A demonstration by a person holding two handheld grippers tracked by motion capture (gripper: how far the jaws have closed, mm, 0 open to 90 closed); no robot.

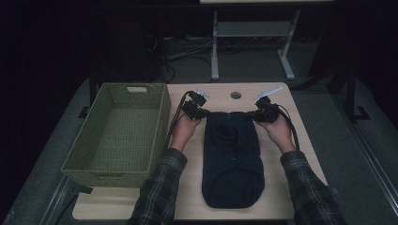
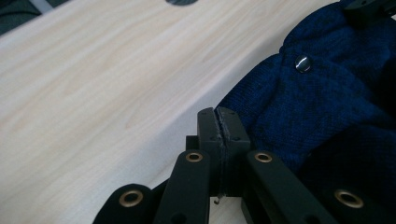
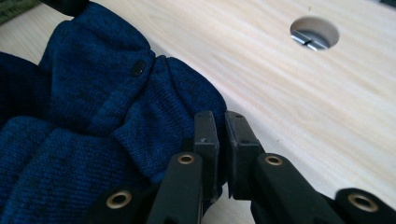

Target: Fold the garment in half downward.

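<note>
Pale wood grain is running across the worktop (image 1: 286,187), which is sitting in a dim room with a second desk frame standing on the dark floor beyond it. Resting on the left part of this worktop is a green woven basket (image 1: 96,166), its long side lying just beside the person's left forearm. Lying lengthwise down the middle is a dark blue knitted garment (image 1: 232,159), its near end reaching close to the near edge and its far end being pinched at both corners. A plaid sleeve (image 1: 162,187) is covering each forearm coming in from below.

At the far left corner, the left gripper (image 2: 218,122) is clenching its jaws fully together, the pads meeting with only a hairline seam between them; the knit's edge is bunching right at their side, with a thread of cloth apparently caught in the seam. At the far right corner, the right gripper (image 3: 219,126) is keeping its jaws nearly together, a narrow slit showing between the tips, with a fold of the knit pressing against the left pad. A small metal snap (image 2: 303,63) is glinting on the cloth near the left gripper, and a round cable hole (image 3: 314,32) is opening in the wood beyond the right gripper.
</note>
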